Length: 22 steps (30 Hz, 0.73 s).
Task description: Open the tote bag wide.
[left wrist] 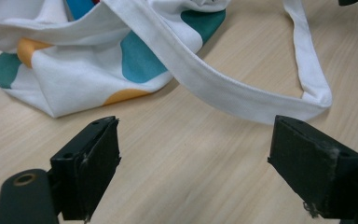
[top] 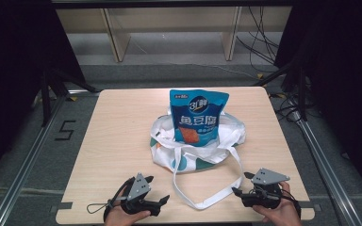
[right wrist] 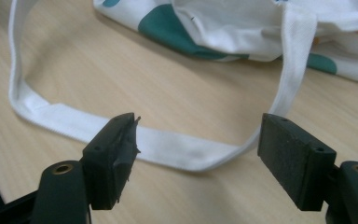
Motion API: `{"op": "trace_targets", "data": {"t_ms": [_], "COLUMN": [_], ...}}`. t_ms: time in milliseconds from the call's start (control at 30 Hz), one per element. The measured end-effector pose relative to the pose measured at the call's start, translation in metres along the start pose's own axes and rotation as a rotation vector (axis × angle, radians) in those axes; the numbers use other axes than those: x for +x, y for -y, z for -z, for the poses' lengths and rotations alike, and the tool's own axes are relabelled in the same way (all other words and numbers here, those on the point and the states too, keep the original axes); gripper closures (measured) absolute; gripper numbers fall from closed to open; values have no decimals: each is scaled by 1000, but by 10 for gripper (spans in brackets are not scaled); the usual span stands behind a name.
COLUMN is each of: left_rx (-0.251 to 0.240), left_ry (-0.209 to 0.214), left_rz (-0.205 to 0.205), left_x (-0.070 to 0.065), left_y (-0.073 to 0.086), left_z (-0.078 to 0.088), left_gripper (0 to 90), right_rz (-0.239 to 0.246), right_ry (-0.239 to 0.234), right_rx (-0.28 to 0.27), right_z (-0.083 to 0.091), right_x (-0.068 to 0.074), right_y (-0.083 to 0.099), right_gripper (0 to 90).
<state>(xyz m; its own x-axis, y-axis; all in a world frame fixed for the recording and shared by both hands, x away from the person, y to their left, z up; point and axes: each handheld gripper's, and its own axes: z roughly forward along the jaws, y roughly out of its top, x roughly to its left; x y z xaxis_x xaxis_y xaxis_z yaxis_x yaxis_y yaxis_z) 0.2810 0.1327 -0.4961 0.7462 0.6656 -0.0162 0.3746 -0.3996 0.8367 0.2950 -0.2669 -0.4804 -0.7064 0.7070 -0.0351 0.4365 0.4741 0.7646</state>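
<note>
A blue snack pouch (top: 198,115) is stood upright in a white tote bag (top: 195,150) with teal and orange patches, at the middle of the table (top: 103,141). One long strap (top: 207,200) is looped out toward the near edge. The left gripper (top: 155,200) is held at the near left, jaws wide apart and empty, above bare wood just short of the strap. The right gripper (top: 240,186) is held at the near right, jaws likewise spread; the strap (right wrist: 168,149) seems to lie between them, ungripped.
</note>
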Motion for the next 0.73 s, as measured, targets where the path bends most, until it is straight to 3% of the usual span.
{"op": "trace_targets", "data": {"t_ms": [33, 100, 167, 267, 333, 400, 500, 533, 567, 600, 633, 667, 700, 733], "left_rx": [1, 12, 62, 45, 58, 59, 61, 44, 60, 56, 54, 68, 39, 55], "left_ry": [0, 5, -19, -24, -26, -32, -29, -30, -28, -29, -34, -37, -31, -39], "left_rz": [39, 58, 14, 41, 5, -6, -7, 10, -8, 24, 30, 12, 39, 26], "left_x": [-2, -4, -3, -4, -1, -1, -1, -2, -1, -3, -3, -1, -2, -1], "left_y": [2, 4, 6, 6, 6, 6, 5, 6, 5, 6, 6, 6, 6, 6], "left_z": [0, -1, 0, -1, 1, 0, 0, -1, 0, -1, -1, -1, -3, -1], "left_gripper": [154, 153, 153, 153, 153, 154, 154, 153, 154, 154, 154, 154, 154, 154], "right_rz": [0, 6, 14, 28, 20, 21, 22, 24, 24, 15, 9, 34, 26, 22], "right_ry": [-4, -12, -16, -16, -13, -19, -19, -15, -16, -18, -18, -17, -23, -28], "right_rx": [5, 18, 33, 37, 40, 48, 60, 57, 57, 57, 63, 56, 58, 59], "right_z": [1, 2, 2, 3, 3, 2, 1, 1, 1, 1, 1, 0, 0, 0], "right_x": [1, 4, 7, 7, 8, 7, 7, 6, 6, 7, 7, 5, 6, 6], "right_y": [2, 6, 8, 10, 10, 10, 11, 11, 11, 12, 12, 12, 12, 12], "right_gripper": [286, 284, 284, 284, 284, 283, 282, 282, 283, 282, 282, 283, 282, 282]}}
